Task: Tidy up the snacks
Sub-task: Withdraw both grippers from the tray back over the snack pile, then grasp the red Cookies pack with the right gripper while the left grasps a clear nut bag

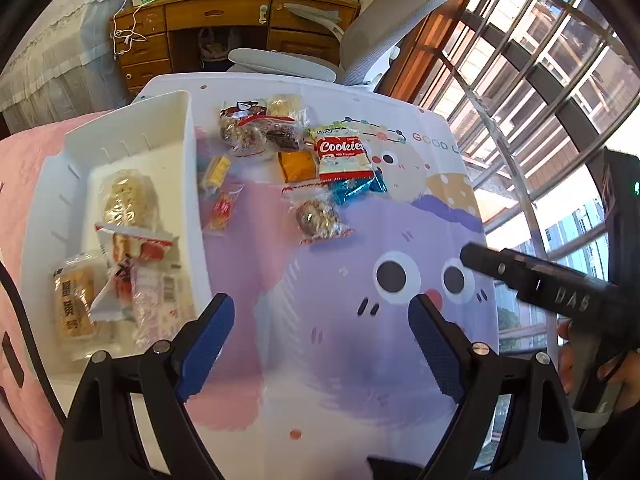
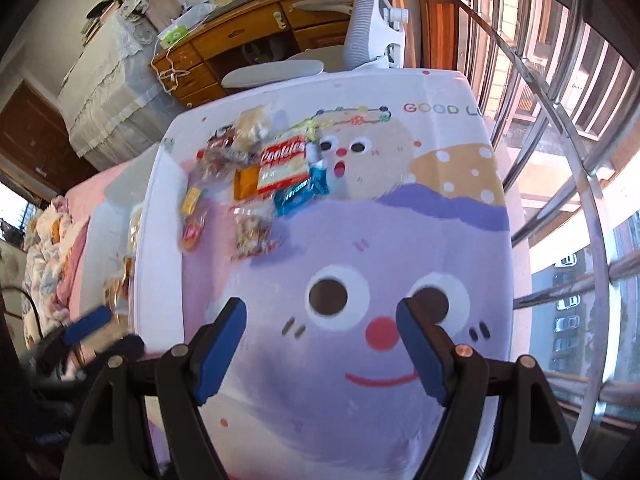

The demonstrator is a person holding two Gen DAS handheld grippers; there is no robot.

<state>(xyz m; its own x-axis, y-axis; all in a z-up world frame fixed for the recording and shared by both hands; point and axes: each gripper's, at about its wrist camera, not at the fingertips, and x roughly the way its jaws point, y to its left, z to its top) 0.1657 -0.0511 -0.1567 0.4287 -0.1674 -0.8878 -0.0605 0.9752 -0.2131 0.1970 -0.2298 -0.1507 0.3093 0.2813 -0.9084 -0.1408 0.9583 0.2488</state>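
The left gripper (image 1: 322,312), black with blue ribbed pads, hangs with its jaws spread wide and nothing between them, above the purple cartoon-face tablecloth (image 1: 360,360) and just beside the white plastic rectangular bin (image 1: 176,120). The right gripper (image 2: 322,318), of the same build, is likewise wide open and empty over the printed face's eyes.

Inside the bin lie several clear-wrapped snacks, among them a pale puffed-rice bar (image 1: 128,200) and a golden cake in a printed wrapper (image 1: 74,300). Loose snacks sit in a cluster on the cloth near the table's far side, well apart from both grippers: a red-and-white "Cookies" packet (image 1: 344,152), a shiny blue foil packet (image 1: 358,188) touching it, an orange square packet (image 1: 296,166), and a clear-wrapped nut cluster (image 1: 320,218) nearest the grippers.
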